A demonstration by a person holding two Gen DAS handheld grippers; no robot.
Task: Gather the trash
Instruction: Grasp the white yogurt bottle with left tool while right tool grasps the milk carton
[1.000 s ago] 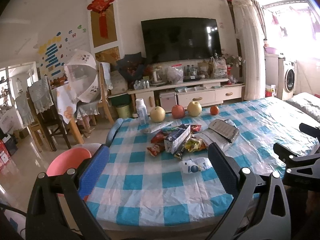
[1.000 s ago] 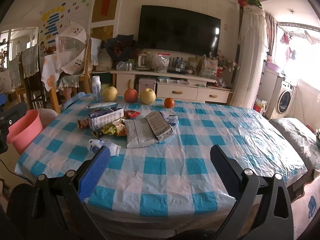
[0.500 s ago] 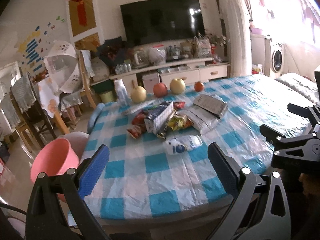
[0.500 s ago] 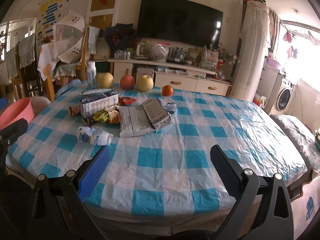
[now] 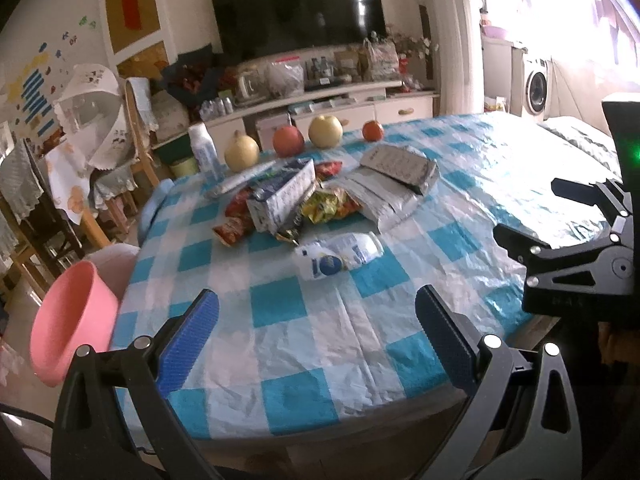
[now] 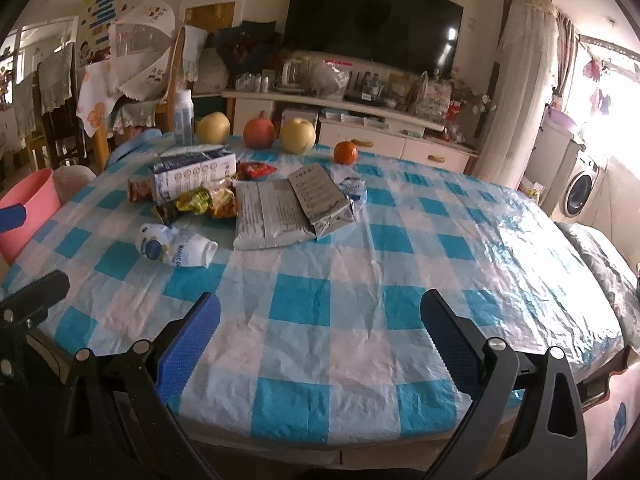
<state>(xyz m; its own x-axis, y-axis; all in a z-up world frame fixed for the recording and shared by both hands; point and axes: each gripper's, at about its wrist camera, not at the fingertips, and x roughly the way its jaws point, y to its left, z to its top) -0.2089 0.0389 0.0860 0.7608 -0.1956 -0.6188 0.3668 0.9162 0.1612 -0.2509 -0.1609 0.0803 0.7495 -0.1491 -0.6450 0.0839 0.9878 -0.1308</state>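
Observation:
Trash lies in a heap on the blue checked tablecloth (image 5: 304, 340): a crushed white bottle (image 5: 340, 256) (image 6: 176, 246), a blue-and-white carton (image 5: 280, 196) (image 6: 192, 174), yellow and red snack wrappers (image 5: 324, 204) (image 6: 208, 202) and grey foil bags (image 5: 396, 176) (image 6: 288, 208). A pink bin (image 5: 68, 320) (image 6: 24, 208) stands at the table's left edge. My left gripper (image 5: 316, 340) is open and empty over the near edge, short of the bottle. My right gripper (image 6: 320, 340) is open and empty over the near edge, and also shows in the left wrist view (image 5: 560, 232).
A row of fruit (image 5: 324, 132) (image 6: 296, 140) and a white spray bottle (image 5: 204, 152) (image 6: 184, 116) stand along the table's far edge. Chairs (image 5: 132, 140) crowd the left side. A TV cabinet (image 6: 360, 120) and a washing machine (image 6: 580, 188) stand behind.
Both grippers have moved forward over the table's near edge, so the trash looks larger. The left view has swung to the right. Both grippers stay open.

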